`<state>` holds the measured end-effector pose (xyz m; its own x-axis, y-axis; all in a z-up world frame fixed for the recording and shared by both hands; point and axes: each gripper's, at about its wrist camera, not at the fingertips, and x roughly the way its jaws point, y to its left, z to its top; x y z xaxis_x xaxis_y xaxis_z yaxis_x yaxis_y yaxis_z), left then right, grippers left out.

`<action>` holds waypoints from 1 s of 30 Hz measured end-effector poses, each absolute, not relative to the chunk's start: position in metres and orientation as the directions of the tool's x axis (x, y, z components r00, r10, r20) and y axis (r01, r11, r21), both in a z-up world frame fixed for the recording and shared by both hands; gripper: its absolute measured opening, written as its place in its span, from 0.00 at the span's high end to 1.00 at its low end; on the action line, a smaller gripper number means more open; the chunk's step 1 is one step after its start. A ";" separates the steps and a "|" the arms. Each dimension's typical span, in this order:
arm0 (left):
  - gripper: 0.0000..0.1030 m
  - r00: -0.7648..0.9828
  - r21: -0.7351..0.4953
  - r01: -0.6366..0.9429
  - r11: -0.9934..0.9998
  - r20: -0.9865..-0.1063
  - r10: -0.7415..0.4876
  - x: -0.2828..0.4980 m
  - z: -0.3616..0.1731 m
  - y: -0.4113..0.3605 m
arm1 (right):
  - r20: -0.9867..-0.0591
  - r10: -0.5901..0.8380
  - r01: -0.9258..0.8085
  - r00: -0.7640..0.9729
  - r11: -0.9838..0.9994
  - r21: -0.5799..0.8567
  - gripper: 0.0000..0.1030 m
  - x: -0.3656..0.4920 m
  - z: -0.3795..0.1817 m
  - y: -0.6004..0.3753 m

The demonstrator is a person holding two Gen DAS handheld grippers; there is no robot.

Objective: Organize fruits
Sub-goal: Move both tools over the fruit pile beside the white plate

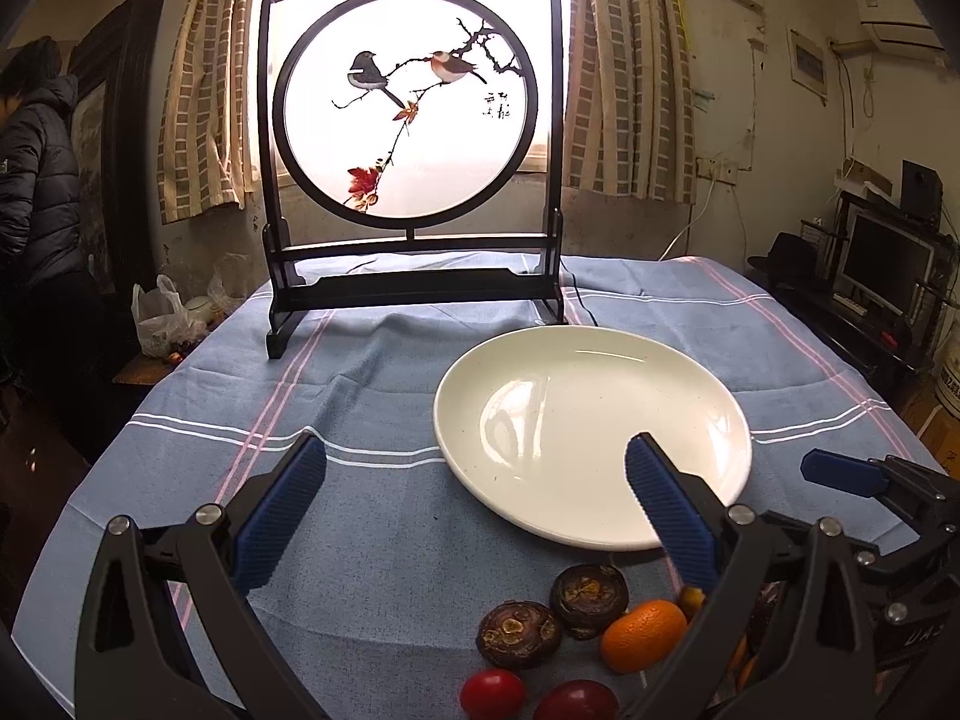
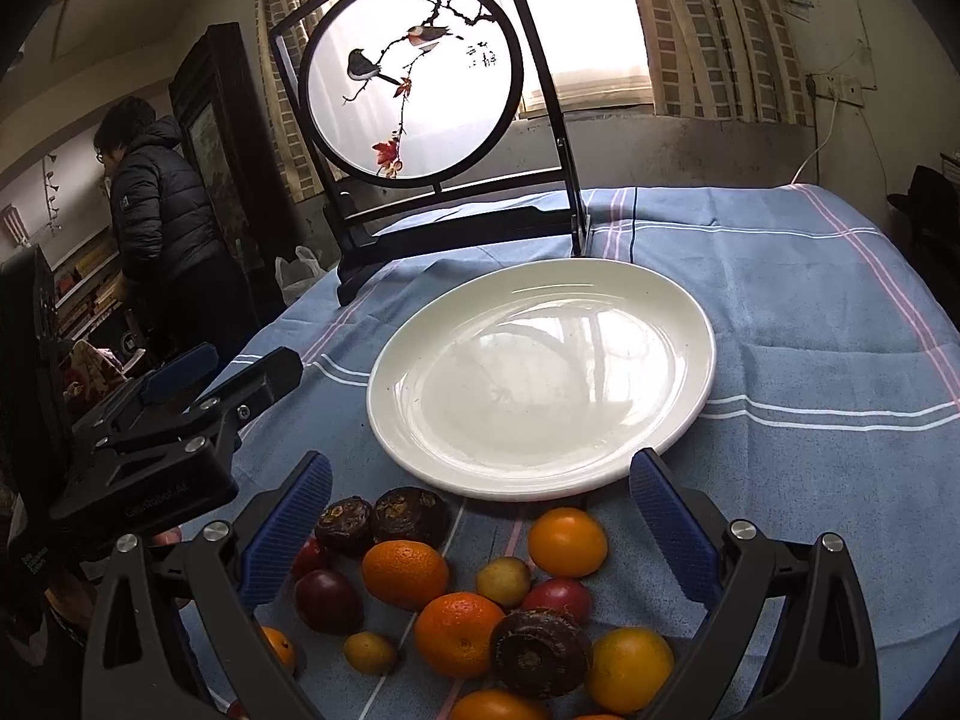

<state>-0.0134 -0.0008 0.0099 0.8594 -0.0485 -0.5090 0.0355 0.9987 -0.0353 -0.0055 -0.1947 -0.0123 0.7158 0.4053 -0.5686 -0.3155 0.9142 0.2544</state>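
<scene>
An empty white plate (image 1: 594, 432) (image 2: 540, 378) lies on the blue striped tablecloth (image 1: 360, 396). In front of it lies a loose pile of fruit: several oranges (image 2: 405, 573), dark water chestnuts (image 2: 411, 516), red fruits (image 2: 329, 600) and small yellow ones (image 2: 503, 582). The left wrist view shows two water chestnuts (image 1: 519, 633), an orange (image 1: 642, 636) and two red fruits (image 1: 492, 693). My left gripper (image 1: 474, 471) is open and empty, above the cloth left of the pile. My right gripper (image 2: 480, 483) is open and empty, over the pile.
A dark wooden table screen with painted birds (image 1: 414, 138) stands at the back of the table. A person in a dark jacket (image 2: 162, 210) stands left of the table. A desk with a monitor (image 1: 888, 264) is to the right.
</scene>
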 end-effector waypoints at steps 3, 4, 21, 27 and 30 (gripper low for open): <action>0.05 0.862 -0.059 0.030 0.998 -0.504 -0.056 -0.013 0.009 0.001 | -0.557 0.395 -0.300 0.731 0.919 0.257 0.03 -0.007 -0.010 -0.199; 0.05 0.859 -0.046 0.029 0.999 -0.509 -0.048 -0.011 0.008 0.000 | -0.554 0.391 -0.295 0.735 0.920 0.257 0.03 -0.008 -0.009 -0.201; 0.05 0.870 0.011 -0.064 0.998 -0.489 0.061 -0.025 0.023 0.014 | -0.485 0.331 -0.279 0.809 0.943 0.178 0.03 -0.040 0.026 -0.210; 0.05 0.857 0.078 -0.013 0.997 -0.513 0.051 -0.055 0.023 0.000 | -0.521 0.301 -0.293 0.798 0.951 0.101 0.03 -0.072 0.021 -0.217; 0.05 0.853 0.055 0.009 0.998 -0.522 0.021 -0.065 0.026 -0.003 | -0.520 0.294 -0.287 0.802 0.953 0.097 0.03 -0.089 0.021 -0.225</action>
<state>-0.0653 -0.0026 0.0259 0.8526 0.0213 -0.5221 0.0087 0.9985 0.0549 -0.0885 -0.2246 0.0205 0.8019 0.2942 -0.5200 -0.2868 0.9531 0.0970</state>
